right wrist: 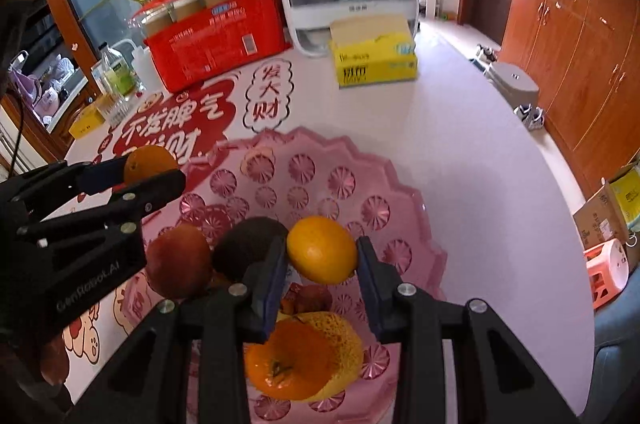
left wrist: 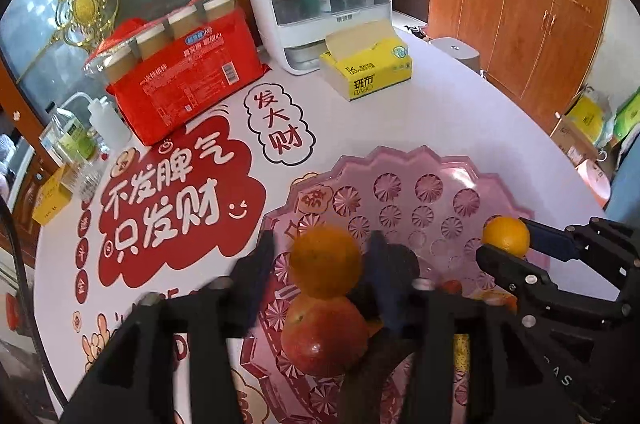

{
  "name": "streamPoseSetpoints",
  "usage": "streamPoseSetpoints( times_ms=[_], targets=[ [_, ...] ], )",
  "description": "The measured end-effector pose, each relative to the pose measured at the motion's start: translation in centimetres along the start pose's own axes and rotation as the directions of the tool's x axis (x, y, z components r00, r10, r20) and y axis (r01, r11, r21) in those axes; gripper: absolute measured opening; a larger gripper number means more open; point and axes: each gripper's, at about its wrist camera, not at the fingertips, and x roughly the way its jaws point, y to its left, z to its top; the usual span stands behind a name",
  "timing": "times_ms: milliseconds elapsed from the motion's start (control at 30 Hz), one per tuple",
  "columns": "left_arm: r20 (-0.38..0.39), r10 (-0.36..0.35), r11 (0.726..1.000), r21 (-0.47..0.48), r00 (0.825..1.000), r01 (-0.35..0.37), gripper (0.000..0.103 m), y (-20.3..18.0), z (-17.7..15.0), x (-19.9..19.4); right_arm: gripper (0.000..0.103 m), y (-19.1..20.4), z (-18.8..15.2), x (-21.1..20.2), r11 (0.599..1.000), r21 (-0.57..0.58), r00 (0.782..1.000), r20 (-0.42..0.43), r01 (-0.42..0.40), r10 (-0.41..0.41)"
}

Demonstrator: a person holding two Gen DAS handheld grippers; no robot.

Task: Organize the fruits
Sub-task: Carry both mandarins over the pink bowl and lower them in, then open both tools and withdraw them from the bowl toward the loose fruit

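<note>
My right gripper (right wrist: 322, 260) clamps an orange (right wrist: 322, 250) over the pink tray (right wrist: 400, 184); left jaws stand apart around another orange (left wrist: 325, 262).

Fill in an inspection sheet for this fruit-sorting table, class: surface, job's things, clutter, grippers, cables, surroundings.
Surface: table with a pale cover, red printed lettering on its left part.
Job's things: pink bowl holding an apple, a dark brown fruit and a tangerine; left orange and right orange are over the bowl.
Clutter: red pack of cups, tissue box, white appliance, bottles.
Grippers: left gripper open, left orange between its fingers with a gap showing; right gripper shut on right orange.
Cables: one dark cable at the left edge.
Surroundings: wooden cupboards.
</note>
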Motion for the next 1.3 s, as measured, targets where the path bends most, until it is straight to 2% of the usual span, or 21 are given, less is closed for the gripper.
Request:
streamPoseSetpoints(
  times_ms=[33,67,133,267,700,1000,1300],
  targets=[
    [0.012,0.009,1.000,-0.001,1.000,-0.009,0.074,-0.1,-0.1,-0.2,0.036,-0.1,-0.1,0.1,1.000,0.001,1.000,-0.003,-0.002,0.002],
    [0.032,0.022,1.000,-0.001,0.999,-0.022,0.082,-0.2,-0.2,-0.6,0.036,0.0,-0.1,0.2,1.000,0.001,1.000,-0.003,-0.005,0.005],
    [0.045,0.035,0.999,0.008,0.998,-0.035,0.085,-0.4,-0.2,-1.0,0.038,-0.2,-0.3,0.0,1.000,-0.001,1.000,0.000,-0.004,0.004],
    [0.038,0.046,0.999,0.008,0.998,-0.047,0.092,-0.3,-0.2,-1.5,0.049,-0.4,-0.5,0.1,1.000,0.000,1.000,-0.003,-0.006,0.006],
    [0.043,0.051,0.998,-0.028,0.998,-0.050,0.094,0.4,-1.8,-4.9,0.049,0.8,-1.1,-1.9,1.000,-0.024,0.999,0.035,-0.001,0.002],
    [0.066,0.119,0.989,0.084,0.991,-0.125,0.094,0.1,-3.6,-9.4,0.049,1.6,-1.5,-5.8,1.000,-0.008,0.995,0.098,0.006,-0.005],
    [0.115,0.128,0.987,0.081,0.985,-0.138,0.094,3.6,-5.2,-15.4,0.050,5.0,-2.3,-10.9,0.999,-0.045,0.983,0.186,0.013,-0.004]
  ],
)
